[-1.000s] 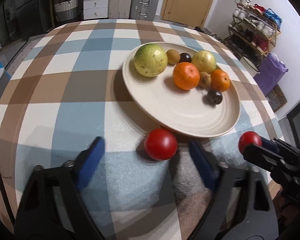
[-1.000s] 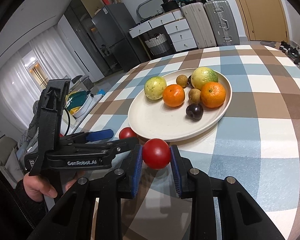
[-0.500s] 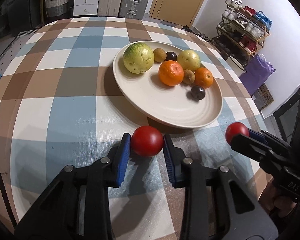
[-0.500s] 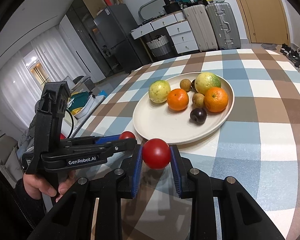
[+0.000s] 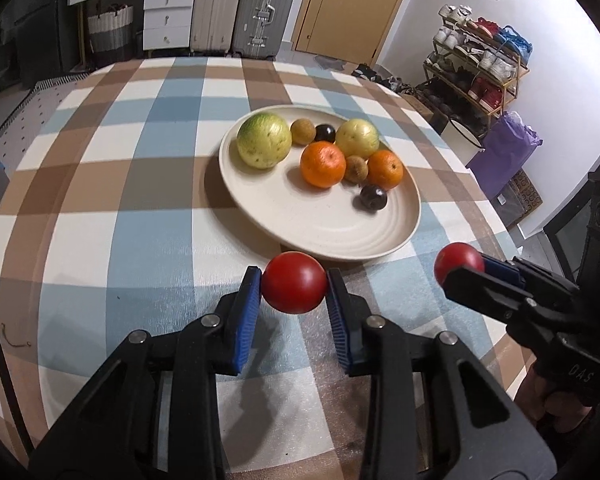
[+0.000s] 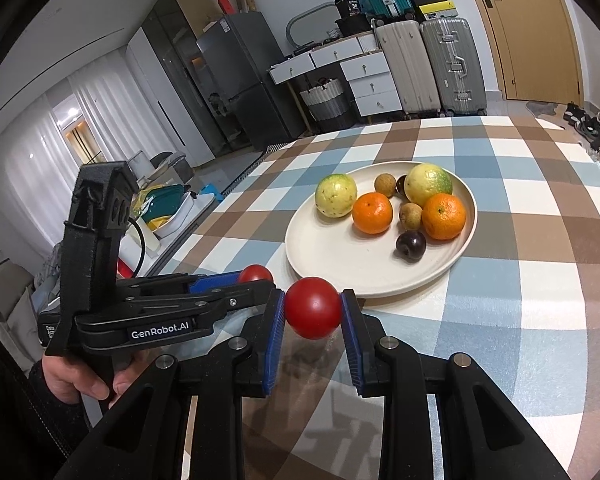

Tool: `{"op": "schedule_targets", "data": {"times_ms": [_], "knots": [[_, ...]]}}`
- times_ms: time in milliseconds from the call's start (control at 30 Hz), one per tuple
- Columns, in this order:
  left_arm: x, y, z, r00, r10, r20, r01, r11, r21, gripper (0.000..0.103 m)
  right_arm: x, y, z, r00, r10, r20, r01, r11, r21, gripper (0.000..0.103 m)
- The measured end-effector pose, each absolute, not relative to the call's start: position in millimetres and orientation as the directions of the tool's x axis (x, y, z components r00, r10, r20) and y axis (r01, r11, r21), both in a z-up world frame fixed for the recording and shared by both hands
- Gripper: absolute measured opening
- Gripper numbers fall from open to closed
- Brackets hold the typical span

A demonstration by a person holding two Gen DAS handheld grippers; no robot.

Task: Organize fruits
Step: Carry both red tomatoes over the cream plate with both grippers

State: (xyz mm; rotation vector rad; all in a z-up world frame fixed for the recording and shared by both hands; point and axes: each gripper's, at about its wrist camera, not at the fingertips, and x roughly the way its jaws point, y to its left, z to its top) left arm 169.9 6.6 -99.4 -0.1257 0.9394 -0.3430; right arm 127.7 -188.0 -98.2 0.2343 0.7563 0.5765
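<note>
My left gripper is shut on a red tomato and holds it above the checked cloth, just short of the cream plate. My right gripper is shut on a second red tomato, also raised near the plate's near rim. The plate carries two yellow-green guavas, two oranges, small brown fruits and dark plums. The right gripper's tomato shows at the right of the left wrist view. The left gripper's tomato shows in the right wrist view.
The table has a blue, brown and white checked cloth. Suitcases and white drawers stand beyond the far edge. A shoe rack and a purple bag are off to the right.
My left gripper closed on the tomato that lay on the cloth and lifted it. My right gripper kept its tomato and rose a little. Both views pulled up from the table.
</note>
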Motion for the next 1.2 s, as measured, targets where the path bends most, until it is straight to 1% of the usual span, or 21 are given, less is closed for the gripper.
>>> {"op": "schedule_targets", "data": {"times_ms": [300,633,1200], "knots": [[180,3,-83,0.557,-0.347,-0.755,0.24,0.937,-0.254,0.03,131,-188,-88,0.596,0.572,-0.564,-0.416,0.82,0.392,0.028],[204,-3,-77,0.558,-0.337,-0.758,0.238,0.94,-0.243,0.03,151,-187,-85,0.594,0.572,-0.565,-0.411,0.82,0.399,0.028],[244,-17,-87,0.526,-0.339,-0.78,0.233,0.939,-0.251,0.03,191,-189,-93,0.572,0.564,-0.596,-0.37,0.826,0.426,0.028]]}}
